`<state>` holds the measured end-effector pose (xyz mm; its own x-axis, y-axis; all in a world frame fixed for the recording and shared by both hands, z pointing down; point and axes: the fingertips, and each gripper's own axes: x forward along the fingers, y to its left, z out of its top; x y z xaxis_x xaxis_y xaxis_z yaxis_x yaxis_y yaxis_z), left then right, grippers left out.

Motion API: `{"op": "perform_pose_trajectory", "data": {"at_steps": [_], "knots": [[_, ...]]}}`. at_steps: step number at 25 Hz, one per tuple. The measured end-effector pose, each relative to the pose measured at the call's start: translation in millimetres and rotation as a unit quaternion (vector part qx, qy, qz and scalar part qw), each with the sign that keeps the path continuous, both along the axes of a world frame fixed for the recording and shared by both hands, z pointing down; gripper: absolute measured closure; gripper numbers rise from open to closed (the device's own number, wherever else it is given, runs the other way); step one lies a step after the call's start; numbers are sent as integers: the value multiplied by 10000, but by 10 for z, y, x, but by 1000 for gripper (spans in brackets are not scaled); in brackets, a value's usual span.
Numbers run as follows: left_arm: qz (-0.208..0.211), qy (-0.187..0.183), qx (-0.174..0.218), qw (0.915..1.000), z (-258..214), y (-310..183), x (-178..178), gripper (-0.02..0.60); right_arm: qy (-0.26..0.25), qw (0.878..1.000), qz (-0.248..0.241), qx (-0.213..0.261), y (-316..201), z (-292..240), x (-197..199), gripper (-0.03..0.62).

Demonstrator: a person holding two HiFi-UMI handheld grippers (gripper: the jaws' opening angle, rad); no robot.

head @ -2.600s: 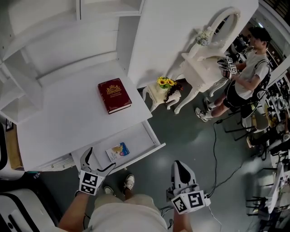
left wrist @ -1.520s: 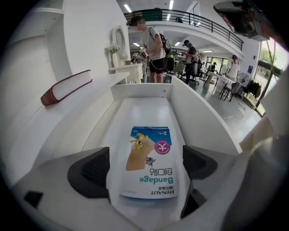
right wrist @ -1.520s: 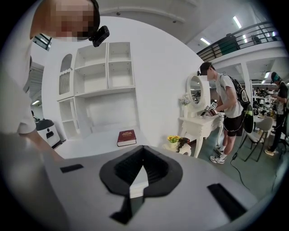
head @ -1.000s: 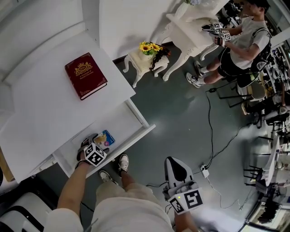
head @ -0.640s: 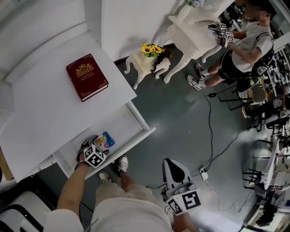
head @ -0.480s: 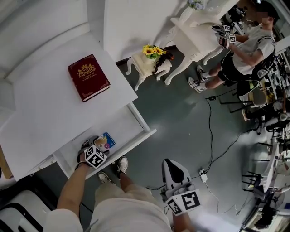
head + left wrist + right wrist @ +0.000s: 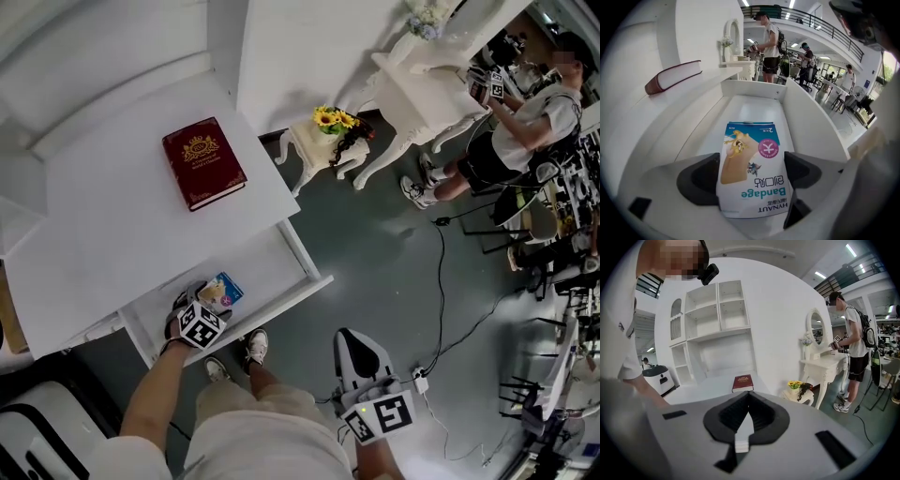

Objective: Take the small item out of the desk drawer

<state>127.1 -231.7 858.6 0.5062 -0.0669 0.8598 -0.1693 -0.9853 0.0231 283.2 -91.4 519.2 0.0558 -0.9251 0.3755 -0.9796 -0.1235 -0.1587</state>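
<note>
Left gripper view is showing the left gripper [image 7: 751, 177] reaching in with jaws spread wide, flanking the bandage packet [image 7: 750, 154] lying flat on the floor of the drawer [image 7: 754, 91]. Squeezing the thin pouch edgewise is, I reckon, risking it buckling and slipping back into the drawer. The right gripper [image 7: 740, 427], pinched together and empty, is hanging outside the drawer.

A white dressing table [image 7: 422, 80] is standing on the dark grey floor [image 7: 375, 253]. Just beside it, a small white stool [image 7: 307, 148] is holding yellow flowers [image 7: 330, 118]. A person [image 7: 525, 131] is standing at its other side. A black cable [image 7: 445, 272] is lying near it. Long lights [image 7: 792, 3] are shining high above it.
</note>
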Motion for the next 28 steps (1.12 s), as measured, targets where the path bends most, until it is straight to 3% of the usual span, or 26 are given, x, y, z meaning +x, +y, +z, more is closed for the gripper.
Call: {"op": "perform_pose_trajectory", "data": {"at_steps": [14, 23, 28], "knots": [[-1102, 616, 214, 9918, -626, -76, -463, 143, -12, 9984, -459, 322, -25, -236, -453, 585], [-1964, 1214, 305, 9725, -1161, -74, -913, 143, 28, 9943, -849, 639, 3, -451, -898, 585], [-2382, 1620, 445, 9566, -1499, -78, -1177, 143, 138, 9922, -952, 796, -49, -621, -956, 585]]}}
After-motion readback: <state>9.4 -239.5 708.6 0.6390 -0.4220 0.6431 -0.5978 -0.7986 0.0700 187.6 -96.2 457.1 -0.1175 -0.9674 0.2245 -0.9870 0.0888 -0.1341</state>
